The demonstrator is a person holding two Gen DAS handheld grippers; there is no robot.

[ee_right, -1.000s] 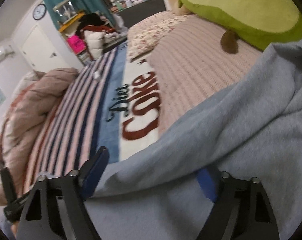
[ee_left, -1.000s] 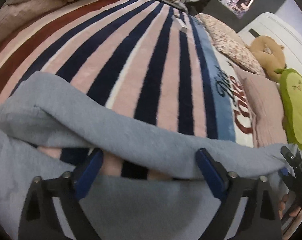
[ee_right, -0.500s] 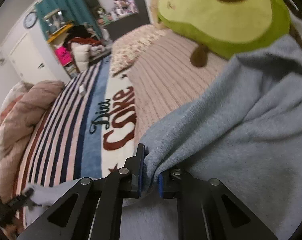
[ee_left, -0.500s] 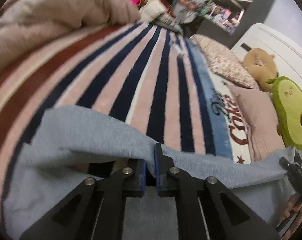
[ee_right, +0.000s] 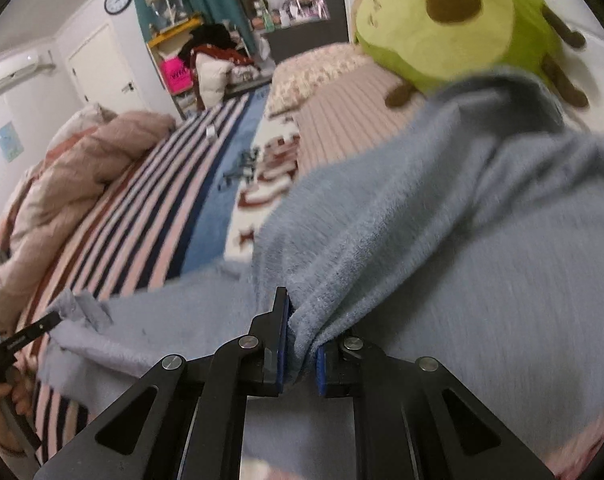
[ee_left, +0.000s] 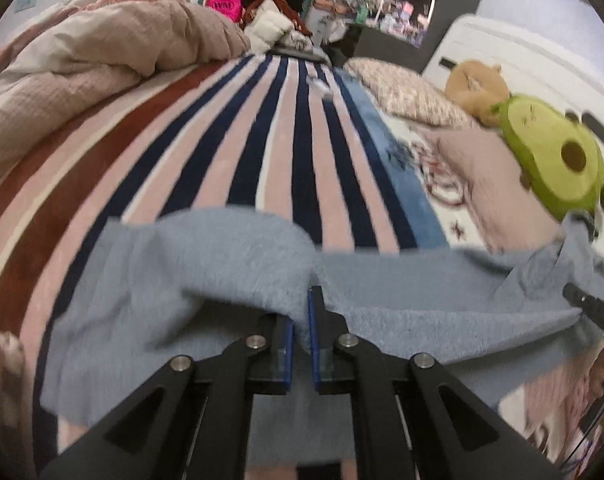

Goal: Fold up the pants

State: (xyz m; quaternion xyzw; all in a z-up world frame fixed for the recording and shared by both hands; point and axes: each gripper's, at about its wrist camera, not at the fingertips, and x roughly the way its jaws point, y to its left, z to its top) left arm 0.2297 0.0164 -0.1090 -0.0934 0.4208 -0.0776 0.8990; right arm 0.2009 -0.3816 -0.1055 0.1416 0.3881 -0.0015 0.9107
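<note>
The light blue fleece pants (ee_left: 205,272) lie across the striped bed blanket (ee_left: 261,140). My left gripper (ee_left: 300,320) is shut on the pants' near edge and holds it lifted off the bed. In the right wrist view my right gripper (ee_right: 300,336) is shut on another part of the pants (ee_right: 442,240), whose cloth bunches between the pads. The pants hang stretched between both grippers. The right gripper's tip shows at the right edge of the left wrist view (ee_left: 590,308); the left one shows at the left of the right wrist view (ee_right: 25,336).
A green avocado plush (ee_left: 554,164) and a tan plush (ee_left: 478,84) sit by the pink pillows (ee_left: 482,168) at the right. A rumpled beige duvet (ee_left: 101,52) lies at the left. Shelves and clutter stand beyond the bed's far end.
Both grippers went from open around the pants' edge to shut on it, then lifted it. The cloth now rises higher off the bed between them.
</note>
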